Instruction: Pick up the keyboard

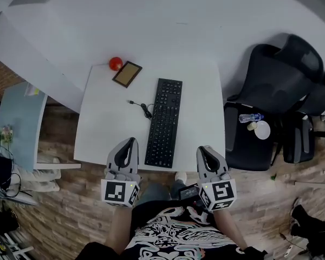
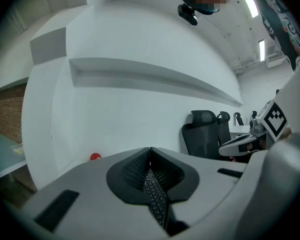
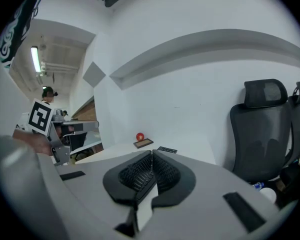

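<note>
Holding a claw in each hand, we have both at the near edge of the desk (image 1: 105,129), one on either side of the keyboard (image 1: 164,122). Our left gripper (image 1: 132,141) has its jaws pressed together with nothing between them, and it sits just left of the keyboard's near end without touching it. Our right gripper (image 1: 202,150) is likewise closed and empty, close to the desk's near right corner and a little apart from the keyboard. The black keyboard lies flat along the middle of the desk, lengthwise, its near end at the near edge and its far end leaning slightly right. Its cable (image 1: 144,109) curls on the desk just to its left. At the far left corner we see a red ball (image 1: 115,63), with a brown framed board (image 1: 127,73) just beside it. Beyond the right edge stands a black office chair (image 1: 284,72).
</note>
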`<state>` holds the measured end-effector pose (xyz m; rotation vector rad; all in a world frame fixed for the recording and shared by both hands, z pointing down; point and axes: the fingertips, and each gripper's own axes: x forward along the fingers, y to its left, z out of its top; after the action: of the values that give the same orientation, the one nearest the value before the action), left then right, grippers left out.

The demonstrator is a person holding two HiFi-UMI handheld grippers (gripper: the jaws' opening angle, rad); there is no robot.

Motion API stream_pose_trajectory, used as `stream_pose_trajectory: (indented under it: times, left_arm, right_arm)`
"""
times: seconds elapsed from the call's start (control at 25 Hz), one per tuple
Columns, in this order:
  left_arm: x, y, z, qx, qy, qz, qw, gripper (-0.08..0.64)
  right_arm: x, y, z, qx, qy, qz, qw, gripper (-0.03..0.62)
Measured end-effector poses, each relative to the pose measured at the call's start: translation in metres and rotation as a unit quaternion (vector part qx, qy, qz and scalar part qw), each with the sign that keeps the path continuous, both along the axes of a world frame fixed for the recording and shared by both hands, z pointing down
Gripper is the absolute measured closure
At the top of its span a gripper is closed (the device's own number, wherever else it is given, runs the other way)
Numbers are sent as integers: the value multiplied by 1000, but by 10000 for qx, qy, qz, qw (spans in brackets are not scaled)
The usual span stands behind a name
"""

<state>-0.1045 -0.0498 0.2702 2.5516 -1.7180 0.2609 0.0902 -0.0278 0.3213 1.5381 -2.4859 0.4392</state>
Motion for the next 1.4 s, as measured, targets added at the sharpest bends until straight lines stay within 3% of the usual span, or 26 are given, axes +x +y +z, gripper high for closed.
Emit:
stream_pose_trajectory:
  times: [0.24,0.52,0.68,0.92,1.4]
  left_arm:
    - [5,-31,8,-127,-334,336,9988,543]
    - [-2,-64,27,-425,-129,519,9977,543]
    - [-9,-73,46,-629,-60,545,9965,542]
    - [-14,-77,78,-962,-55,589,9936,543]
    - [-17,-75,149,-1809,45,834,9799,543]
  right_arm:
    - [-5,-28,4,-197,-269,68,9994,563]
    - [-22,-55,15,-324,-87,156,9993,563]
    - [-41,-63,37,-653,99,-118,9977,563]
    - [-49,-62,72,-1177,69,-121,9930,563]
    - [-51,-61,134,-1961,1,187,9804,563]
